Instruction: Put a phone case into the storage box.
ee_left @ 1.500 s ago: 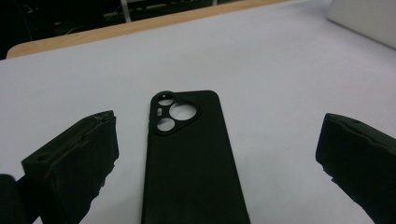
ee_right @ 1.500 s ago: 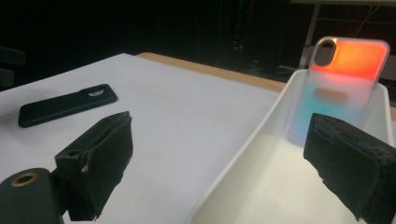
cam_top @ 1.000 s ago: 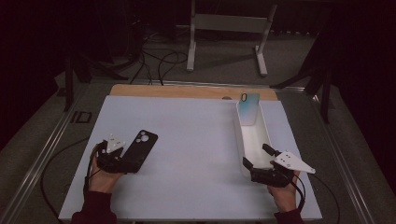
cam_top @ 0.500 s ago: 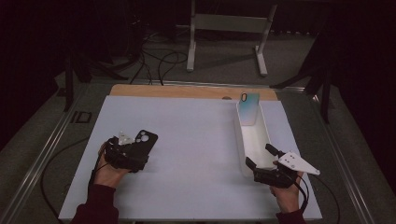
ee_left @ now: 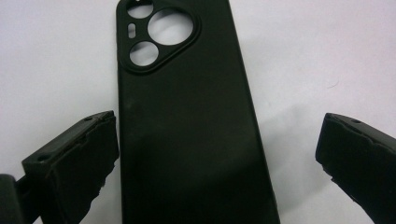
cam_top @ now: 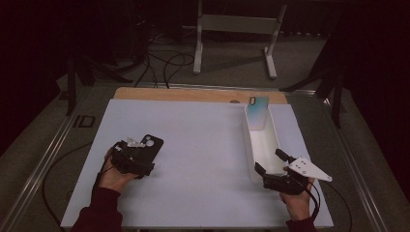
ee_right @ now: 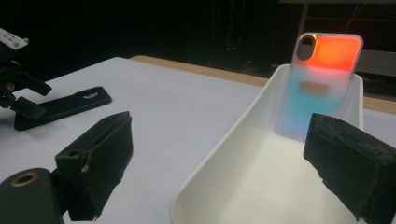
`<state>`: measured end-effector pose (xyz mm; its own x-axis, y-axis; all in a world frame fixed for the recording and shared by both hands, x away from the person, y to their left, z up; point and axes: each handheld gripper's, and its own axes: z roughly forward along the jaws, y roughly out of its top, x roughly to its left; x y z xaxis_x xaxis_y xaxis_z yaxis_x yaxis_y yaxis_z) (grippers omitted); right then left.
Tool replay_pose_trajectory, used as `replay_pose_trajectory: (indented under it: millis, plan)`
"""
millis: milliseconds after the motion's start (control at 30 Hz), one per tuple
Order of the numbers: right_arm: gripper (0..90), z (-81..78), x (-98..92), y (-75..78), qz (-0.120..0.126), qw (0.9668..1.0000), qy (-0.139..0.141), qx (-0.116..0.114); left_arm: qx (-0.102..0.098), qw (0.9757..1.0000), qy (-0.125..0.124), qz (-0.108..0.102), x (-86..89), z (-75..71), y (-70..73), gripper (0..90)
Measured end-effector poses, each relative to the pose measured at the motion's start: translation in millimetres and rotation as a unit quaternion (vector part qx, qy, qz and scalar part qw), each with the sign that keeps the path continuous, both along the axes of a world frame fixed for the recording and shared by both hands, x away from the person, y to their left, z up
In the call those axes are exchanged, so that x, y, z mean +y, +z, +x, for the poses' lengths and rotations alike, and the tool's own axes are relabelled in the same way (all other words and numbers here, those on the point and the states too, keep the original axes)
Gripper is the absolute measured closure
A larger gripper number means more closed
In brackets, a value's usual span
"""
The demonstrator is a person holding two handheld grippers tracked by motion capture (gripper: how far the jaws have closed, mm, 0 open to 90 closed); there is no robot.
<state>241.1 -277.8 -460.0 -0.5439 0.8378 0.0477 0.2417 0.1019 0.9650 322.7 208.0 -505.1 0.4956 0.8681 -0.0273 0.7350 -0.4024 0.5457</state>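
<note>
Closing in on black phone case: left tool, jaws spread, now straddling it; grasp pending. Right tool spread, idling at white tray.

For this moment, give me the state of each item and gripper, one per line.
black phone case: lying flat on the table, camera cutouts away from the gripper, not gripped.
left gripper: open, fingers either side of the case's near end.
iridescent phone case: upright, leaning on the tray's far wall.
white tray: upright on the table, holding that one case.
right gripper: open, straddling the tray's near left wall.
</note>
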Motion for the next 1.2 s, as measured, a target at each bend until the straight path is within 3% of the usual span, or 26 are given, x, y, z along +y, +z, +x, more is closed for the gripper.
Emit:
replay_pose_trajectory:
  millis: [67, 300, 700, 867, 1200]
  plan:
    - [8.1, -0.2, 0.1, 0.3, -0.001, 1.0000, -0.001, -0.001, 0.007, 1.0000, 0.002, -0.007, 0.3, 1.3, -0.7, 0.0]
    - [8.1, -0.5, -1.0, 1.3, 0.003, 1.0000, -0.004, -0.003, 0.020, 0.9997, 0.005, 0.016, -1.5, 3.5, -4.3, 1.3]
    - [8.1, -0.4, -1.6, 1.1, 0.004, 1.0000, -0.006, -0.006, 0.043, 0.9981, 0.021, 0.038, 2.3, 11.9, -12.4, 7.1]
    - [8.1, -0.1, -1.7, 1.0, 0.005, 1.0000, -0.006, -0.006, 0.048, 0.9982, 0.020, 0.031, 3.4, 12.9, -13.2, 8.1]
    - [8.2, -0.5, 0.9, 1.6, 0.006, 1.0000, -0.004, -0.006, 0.057, 0.9974, 0.018, 0.040, 0.5, 13.5, -11.0, 12.4]
